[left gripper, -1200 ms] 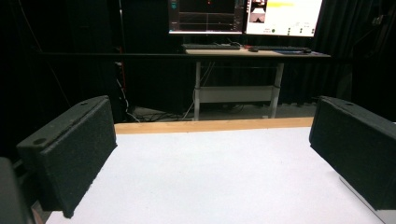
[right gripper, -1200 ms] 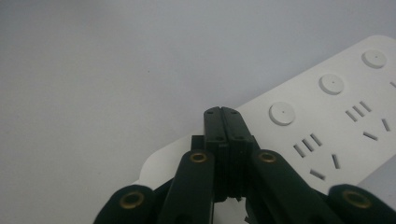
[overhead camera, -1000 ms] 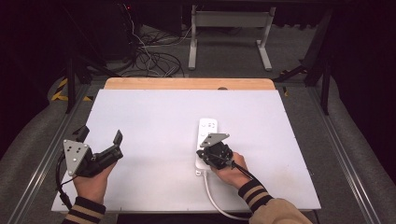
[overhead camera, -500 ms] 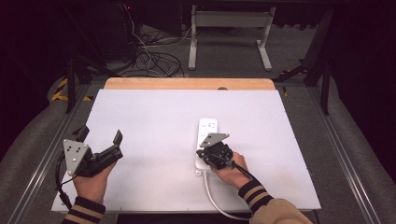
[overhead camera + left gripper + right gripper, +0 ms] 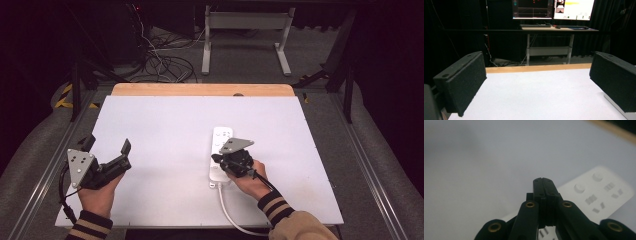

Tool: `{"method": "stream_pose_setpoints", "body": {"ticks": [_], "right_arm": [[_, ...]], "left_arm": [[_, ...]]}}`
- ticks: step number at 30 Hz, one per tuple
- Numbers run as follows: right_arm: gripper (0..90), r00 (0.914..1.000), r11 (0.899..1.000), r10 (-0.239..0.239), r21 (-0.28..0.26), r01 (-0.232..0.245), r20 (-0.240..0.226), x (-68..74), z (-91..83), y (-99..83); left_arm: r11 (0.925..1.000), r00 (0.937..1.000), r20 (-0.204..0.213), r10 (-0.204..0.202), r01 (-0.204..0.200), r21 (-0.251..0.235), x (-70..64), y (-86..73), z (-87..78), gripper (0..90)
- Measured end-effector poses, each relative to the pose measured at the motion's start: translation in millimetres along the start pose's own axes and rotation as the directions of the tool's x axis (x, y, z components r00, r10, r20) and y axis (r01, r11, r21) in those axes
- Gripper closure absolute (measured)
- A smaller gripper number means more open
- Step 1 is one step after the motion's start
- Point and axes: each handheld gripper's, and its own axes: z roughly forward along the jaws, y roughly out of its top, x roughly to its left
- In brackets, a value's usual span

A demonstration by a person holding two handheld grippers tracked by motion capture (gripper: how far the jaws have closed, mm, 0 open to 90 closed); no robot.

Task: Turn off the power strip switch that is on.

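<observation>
A white power strip [image 5: 220, 140] lies on the white table top [image 5: 165, 125], right of the middle, and its white cable [image 5: 226, 209] runs off toward the front edge. My right gripper [image 5: 216, 159] is over the near half of the strip, jaws pressed together with nothing visible between them. In the right gripper view the shut jaws [image 5: 543, 180] point down at the strip [image 5: 599, 191], whose sockets and round buttons are blurred. My left gripper [image 5: 108, 145] is held at the front left, wide open and holding nothing. A corner of the strip [image 5: 617, 106] shows under its right finger.
A wooden strip [image 5: 202, 89] edges the far side of the table. Beyond it are cables on the floor [image 5: 160, 62], a desk frame [image 5: 245, 30] and a desk with monitors [image 5: 554, 10]. Metal rails [image 5: 370, 165] run along both sides.
</observation>
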Motion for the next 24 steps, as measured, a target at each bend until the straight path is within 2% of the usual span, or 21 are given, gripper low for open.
{"method": "stream_pose_setpoints", "body": {"ticks": [1, 3, 5, 7, 8, 9, 12, 13, 14, 17, 21, 24], "right_arm": [[90.0, 1.0000, 0.998, 0.001, -0.062, -0.001, 0.004, -2.9, -8.2, 3.6], [90.0, 0.9994, 0.989, 0.019, -0.149, -0.014, 0.030, -9.0, -25.7, 9.5], [90.0, 0.9983, 0.971, 0.037, -0.239, -0.026, 0.044, -16.1, -44.9, 11.9], [90.0, 0.9971, 0.946, 0.049, -0.323, -0.027, 0.058, -21.9, -66.8, 10.2], [90.0, 0.9946, 0.909, 0.060, -0.416, -0.019, 0.085, -26.6, -91.1, 4.0], [90.0, 0.9946, 0.909, 0.060, -0.416, -0.019, 0.085, -26.6, -91.1, 4.0], [90.0, 0.9831, 0.845, 0.139, -0.532, -0.054, 0.120, -37.3, -123.1, -9.9], [90.0, 0.9780, 0.828, 0.157, -0.558, -0.055, 0.137, -40.2, -130.7, -15.4], [90.0, 0.9733, 0.815, 0.168, -0.577, -0.048, 0.156, -42.1, -136.5, -21.1], [90.0, 0.9625, 0.795, 0.185, -0.606, -0.028, 0.198, -44.5, -146.3, -37.0], [90.0, 0.9589, 0.781, 0.199, -0.624, -0.031, 0.202, -42.9, -150.3, -43.6], [90.0, 0.9585, 0.780, 0.195, -0.625, -0.023, 0.208, -41.2, -147.8, -41.7]], "left_arm": [[1.0000, 1.0000, -0.002, -0.002, 0.002, 0.000, 0.1, -0.2, 0.1, 1.2], [1.0000, 1.0000, -0.004, -0.004, 0.004, 0.001, 0.7, -0.3, 0.1, 1.2], [1.0000, 1.0000, -0.006, -0.005, 0.005, -0.002, 0.7, -0.1, -0.5, 1.3], [1.0000, 1.0000, -0.006, -0.003, 0.003, -0.004, 1.2, 0.8, -1.5, 1.3], [1.0000, 1.0000, -0.008, -0.005, 0.005, -0.005, 1.3, 1.0, -2.0, 1.3], [0.9999, 0.9999, -0.009, -0.008, 0.008, -0.009, 1.6, 1.1, -2.1, 1.3], [0.9999, 0.9998, -0.013, -0.015, 0.015, -0.005, 2.1, 0.6, -1.3, 1.4], [0.9999, 0.9999, -0.012, -0.012, 0.012, -0.004, 2.3, 0.6, -0.9, 1.4], [0.9999, 0.9999, -0.011, -0.013, 0.012, -0.004, 1.8, 0.6, -0.7, 1.4], [1.0000, 1.0000, -0.008, -0.005, 0.005, -0.007, -0.1, 1.1, -0.8, 1.5], [1.0000, 1.0000, -0.003, -0.003, 0.003, -0.007, -1.3, 1.1, -0.1, 1.5], [1.0000, 1.0000, 0.001, 0.001, -0.001, -0.008, -1.5, 1.4, -0.3, 1.5]]}}
